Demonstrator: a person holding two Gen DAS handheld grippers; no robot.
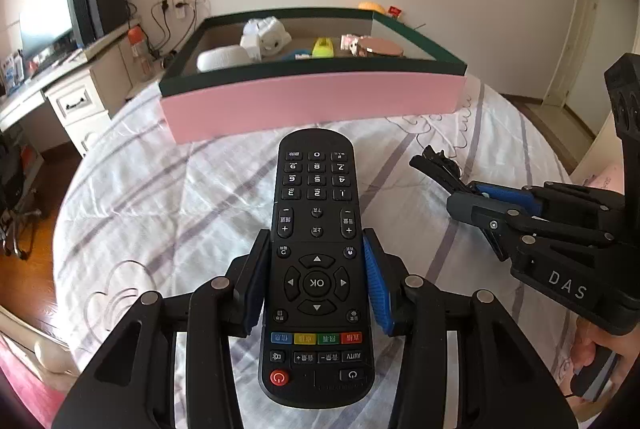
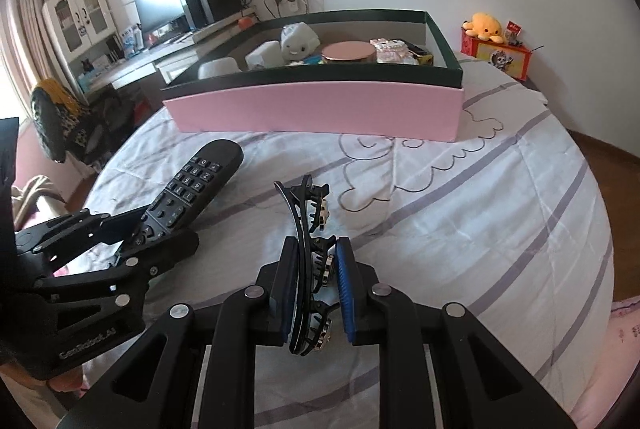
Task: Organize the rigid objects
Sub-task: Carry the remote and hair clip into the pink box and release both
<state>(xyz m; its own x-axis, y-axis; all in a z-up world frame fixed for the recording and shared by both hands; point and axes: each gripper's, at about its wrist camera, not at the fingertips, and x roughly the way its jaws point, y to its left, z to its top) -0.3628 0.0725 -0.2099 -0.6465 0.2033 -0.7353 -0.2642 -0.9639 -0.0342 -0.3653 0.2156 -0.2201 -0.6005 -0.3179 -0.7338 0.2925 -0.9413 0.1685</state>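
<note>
My left gripper [image 1: 316, 253] is shut on a black TV remote [image 1: 316, 213], held above the bed with its number end pointing at the pink box [image 1: 312, 105]. In the right wrist view the remote [image 2: 196, 181] and left gripper [image 2: 140, 233] show at the left. My right gripper [image 2: 316, 253] is shut on a black toothed hair clip [image 2: 310, 221] with small metal studs, held above the bed. The clip [image 1: 434, 165] and right gripper [image 1: 452, 189] also show at the right in the left wrist view.
The pink box with a dark green rim [image 2: 316, 73] sits on the striped bedspread [image 2: 460, 209] and holds several small items: white toys, a round pink tin, a yellow item. A desk with a monitor [image 2: 160, 5] stands at the left. A yellow plush [image 2: 484, 25] sits at the back right.
</note>
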